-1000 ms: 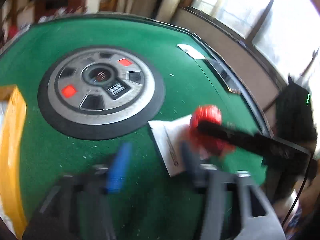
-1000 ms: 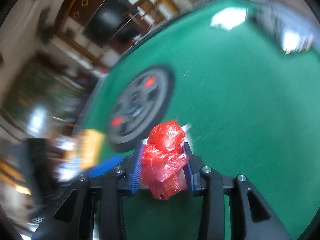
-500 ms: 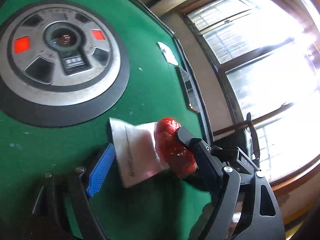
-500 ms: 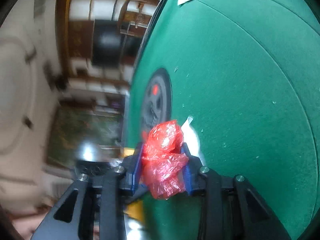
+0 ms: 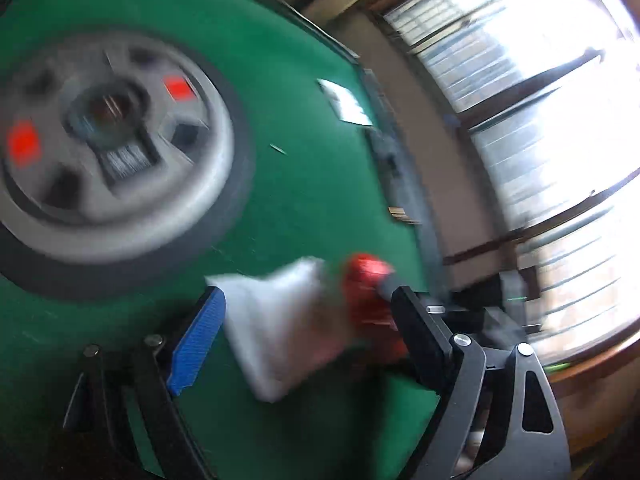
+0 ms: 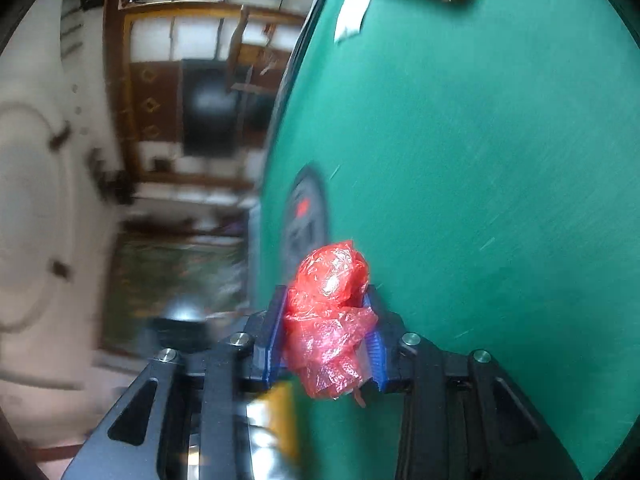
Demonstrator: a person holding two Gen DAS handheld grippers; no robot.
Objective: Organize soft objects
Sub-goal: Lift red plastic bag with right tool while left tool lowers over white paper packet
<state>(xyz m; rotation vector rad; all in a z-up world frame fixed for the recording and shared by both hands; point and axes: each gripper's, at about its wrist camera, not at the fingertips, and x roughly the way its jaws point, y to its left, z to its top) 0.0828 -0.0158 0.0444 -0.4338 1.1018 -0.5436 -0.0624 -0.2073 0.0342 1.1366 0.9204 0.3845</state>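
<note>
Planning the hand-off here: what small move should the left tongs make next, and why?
Probably close on the white sheet. The left tongs, whose jaws have just been opening, straddle it untouched, while the right tongs already clamp the red plastic wad.

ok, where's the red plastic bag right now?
Right wrist view: the red plastic bag is clamped between the right gripper pads, held above the green table.

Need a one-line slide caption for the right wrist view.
Right gripper clamps a crumpled red plastic bag above the green table.
</note>
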